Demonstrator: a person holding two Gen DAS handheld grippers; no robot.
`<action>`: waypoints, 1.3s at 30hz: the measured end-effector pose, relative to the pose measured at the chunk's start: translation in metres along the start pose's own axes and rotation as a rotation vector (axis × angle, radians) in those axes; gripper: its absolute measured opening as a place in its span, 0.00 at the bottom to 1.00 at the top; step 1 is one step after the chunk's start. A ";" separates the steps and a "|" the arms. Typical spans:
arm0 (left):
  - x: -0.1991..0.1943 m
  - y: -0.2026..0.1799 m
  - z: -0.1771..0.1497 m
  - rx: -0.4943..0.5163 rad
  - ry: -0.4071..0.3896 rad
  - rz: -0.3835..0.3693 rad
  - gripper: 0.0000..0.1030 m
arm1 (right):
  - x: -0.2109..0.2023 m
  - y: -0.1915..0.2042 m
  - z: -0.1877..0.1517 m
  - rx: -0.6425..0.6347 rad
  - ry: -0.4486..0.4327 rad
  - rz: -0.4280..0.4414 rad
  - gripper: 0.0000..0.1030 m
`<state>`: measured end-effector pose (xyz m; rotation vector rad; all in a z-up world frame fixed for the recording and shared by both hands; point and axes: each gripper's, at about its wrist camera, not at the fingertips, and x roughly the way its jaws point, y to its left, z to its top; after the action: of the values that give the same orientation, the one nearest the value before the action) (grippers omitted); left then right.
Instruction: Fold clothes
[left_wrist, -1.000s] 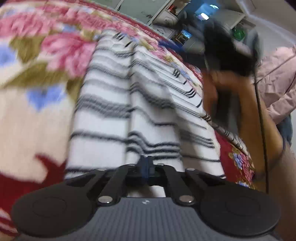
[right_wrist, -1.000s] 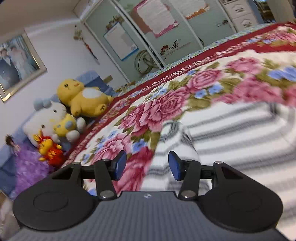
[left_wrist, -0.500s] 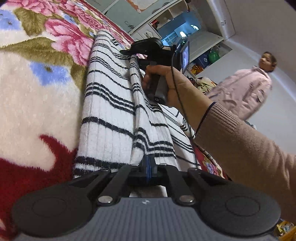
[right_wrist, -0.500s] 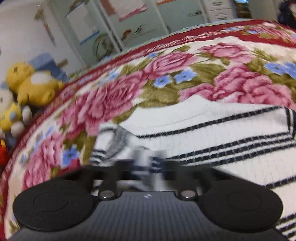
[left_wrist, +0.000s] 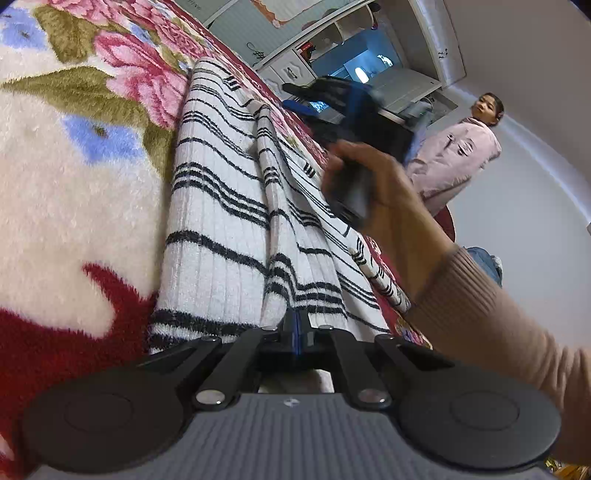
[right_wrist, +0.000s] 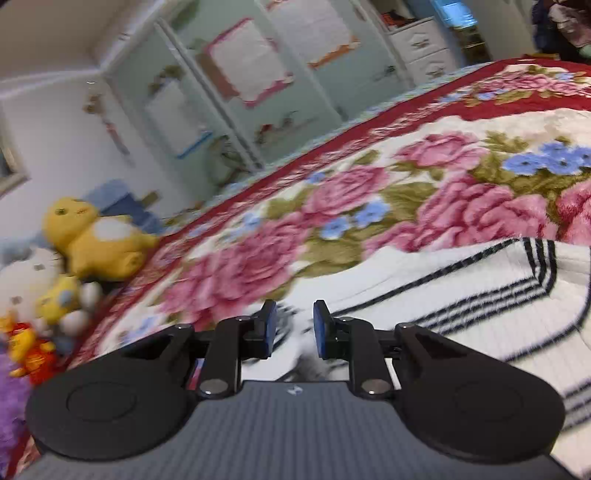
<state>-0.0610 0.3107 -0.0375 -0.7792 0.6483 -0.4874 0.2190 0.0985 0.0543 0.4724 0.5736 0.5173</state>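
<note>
A white sweater with black stripes (left_wrist: 221, 221) lies lengthwise on the floral blanket (left_wrist: 74, 184), one side folded over the middle. My left gripper (left_wrist: 296, 326) is shut on the near hem, pinching the fold's edge. In the left wrist view a hand (left_wrist: 384, 192) holds the right gripper (left_wrist: 343, 110), blurred, above the sweater's far end. In the right wrist view my right gripper (right_wrist: 291, 326) hovers over the sweater (right_wrist: 461, 288). Its jaws are opening; blurred striped fabric shows in the gap, and the blue pads (right_wrist: 271, 325) do not press it.
Plush toys (right_wrist: 85, 240) sit on a blue seat beyond the bed's far side. Wardrobe doors (right_wrist: 240, 92) and white drawers (right_wrist: 424, 48) line the wall. A person in a pink jacket (left_wrist: 454, 158) stands past the bed's right edge. The blanket (right_wrist: 332, 206) stretches beyond the sweater.
The right gripper shut on the sweater's far end half a second ago; now its jaws stand apart and it has pulled back. The left gripper has sunk slightly, still pinching the hem.
</note>
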 end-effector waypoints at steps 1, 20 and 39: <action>0.000 0.000 0.000 0.002 0.001 0.003 0.04 | -0.009 0.004 -0.004 -0.008 0.019 0.032 0.22; 0.000 -0.034 0.008 0.036 0.044 0.182 0.03 | -0.177 -0.042 -0.080 0.333 0.025 0.108 0.34; -0.007 -0.121 -0.040 0.265 0.175 0.667 0.11 | -0.271 0.014 -0.232 0.249 0.182 0.116 0.00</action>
<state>-0.1137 0.2202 0.0362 -0.2386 0.9348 -0.0233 -0.1231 0.0168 -0.0060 0.7033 0.7933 0.6067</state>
